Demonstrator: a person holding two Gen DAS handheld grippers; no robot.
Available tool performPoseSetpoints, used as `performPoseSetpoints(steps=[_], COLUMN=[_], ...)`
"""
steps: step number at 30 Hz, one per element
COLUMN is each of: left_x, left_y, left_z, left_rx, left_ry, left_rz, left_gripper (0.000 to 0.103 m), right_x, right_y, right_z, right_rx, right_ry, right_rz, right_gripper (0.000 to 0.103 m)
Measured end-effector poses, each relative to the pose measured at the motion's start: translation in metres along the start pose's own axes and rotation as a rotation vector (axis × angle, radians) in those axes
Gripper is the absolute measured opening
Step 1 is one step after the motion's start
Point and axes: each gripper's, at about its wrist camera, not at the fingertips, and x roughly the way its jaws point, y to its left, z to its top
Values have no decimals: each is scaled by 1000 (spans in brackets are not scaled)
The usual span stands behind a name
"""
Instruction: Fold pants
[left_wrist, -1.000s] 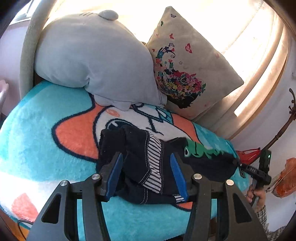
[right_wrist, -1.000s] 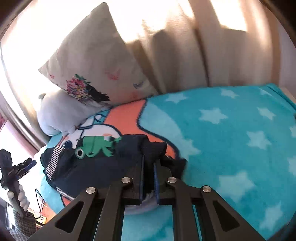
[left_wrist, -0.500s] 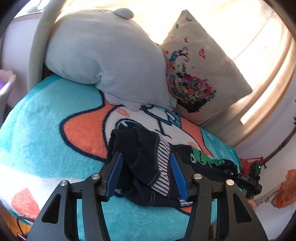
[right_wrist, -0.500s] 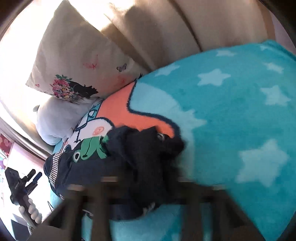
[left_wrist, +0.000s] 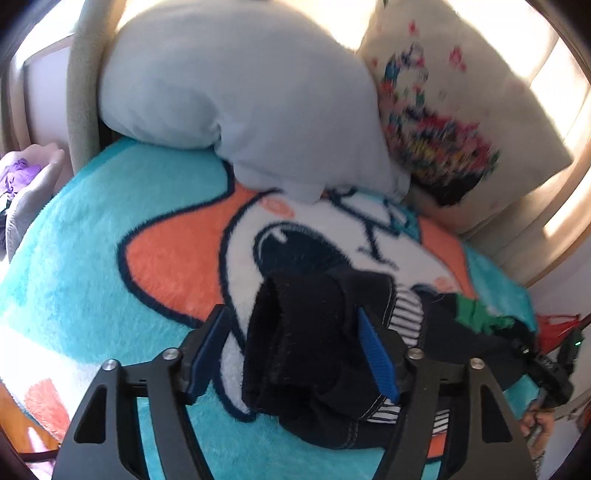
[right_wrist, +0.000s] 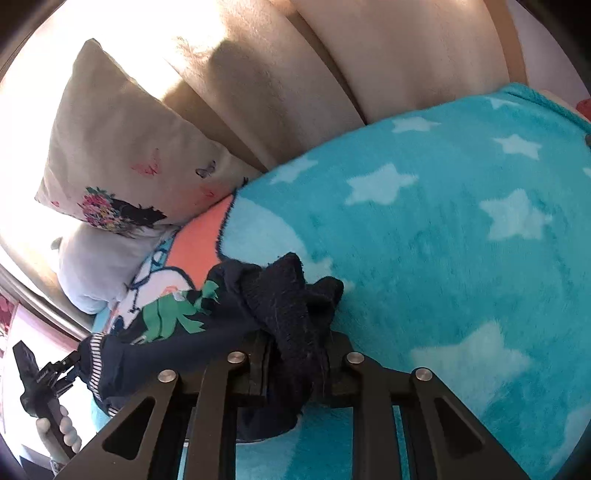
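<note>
Dark navy child's pants (left_wrist: 317, 354) with a striped waistband and a green frog print lie bunched on a turquoise fleece blanket (left_wrist: 96, 236). My left gripper (left_wrist: 291, 354) is open, its blue pads on either side of one bunched end of the pants. In the right wrist view the pants (right_wrist: 295, 314) are lifted off the blanket (right_wrist: 461, 240) at the other end. My right gripper (right_wrist: 291, 354) is shut on that dark fabric, which drapes over its jaws.
A pale grey plush pillow (left_wrist: 240, 92) and a cream floral cushion (left_wrist: 443, 110) lean against the beige padded backrest (right_wrist: 332, 74). The left gripper and hand (right_wrist: 44, 391) show at the blanket's left edge in the right wrist view.
My right gripper has lifted its end of the pants and carried it toward the left end. My left gripper has moved in closer, so the bunched fabric now sits between its open pads.
</note>
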Motion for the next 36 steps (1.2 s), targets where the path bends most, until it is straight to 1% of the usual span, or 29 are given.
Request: performPoseSetpoints(steps=[1,2,3,5,8,9,10,11,13,15,16,17,20,21,23,24,25,26,27,28,29,30,31,33,35,36], left_x=[3,4,6,-1,-9,-8,-4,2,4,-2,-7,-16,-46,-54,-65,-67,-67,-66,-62,-56,-48,-41,-32,-13,7,17], left_y=[-1,-3,-5,-7,-14,-14,-13,-10,-2,8,12,16,25,25,19,11,2,-11,-24,-40,-59,-74,-93,-129,-154,-164], left_z=[-1,-2,-4,-9,-20,-24,-27,-30,-30,-25,-24,-22,-18,-17,-13,-11,-9,-8,-7,-6,-6,-7,-10,-19,-28,-33], left_rx=[6,12,13,23,54,59,60,60,38,6,1,9,30,32,43,56,78,110,137,170,203,234,272,333,374,396], left_ry=[11,30,69,85,122,135,147,166,162,174,164,139,53,26,-11,-20,-23,-20,-12,4,24,41,58,83,110,125], left_rz=[-1,-15,-42,-30,-14,6,25,36,2,-75,-101,-117,-119,-127,-148,-160,-174,-191,-208,-232,-255,-273,-292,-326,-347,-330], left_gripper=[61,23,20,19,18,18,18,21,22,25,31,35,43,44,51,54,58,59,59,59,59,59,59,59,59,59], right_x=[1,1,0,-2,-4,-2,-1,0,0,-1,-4,-7,-28,-35,-52,-61,-73,-81,-91,-99,-103,-101,-94,-68,-37,-23], right_y=[1,2,3,4,5,4,3,1,-4,-5,-6,-6,-11,-13,-16,-16,-13,-10,-3,6,15,26,34,52,67,72], right_z=[-1,-2,-3,-4,-6,-6,-7,-7,-8,-8,-8,-8,-9,-9,-11,-12,-14,-15,-18,-20,-22,-23,-22,-19,-16,-14], right_rx=[-7,-13,-19,-26,-51,-55,-54,-49,-27,-12,-4,1,11,21,45,56,60,59,51,34,17,-2,-15,-14,-3,2], right_ry=[-3,-8,-15,-23,-29,-23,-19,-17,-25,-26,-30,-37,-89,-110,-164,-200,-245,-276,-313,-342,-352,-337,-294,-187,-83,-39], right_rz=[-10,-22,-28,-38,-74,-82,-85,-86,-71,-61,-56,-55,-58,-65,-94,-110,-113,-103,-71,-11,45,111,181,283,343,368], right_gripper=[25,25,26,33,38,40,43,49,51,53,56,60,68,68,68,68,68,68,68,68,68,69,69,70,69,69])
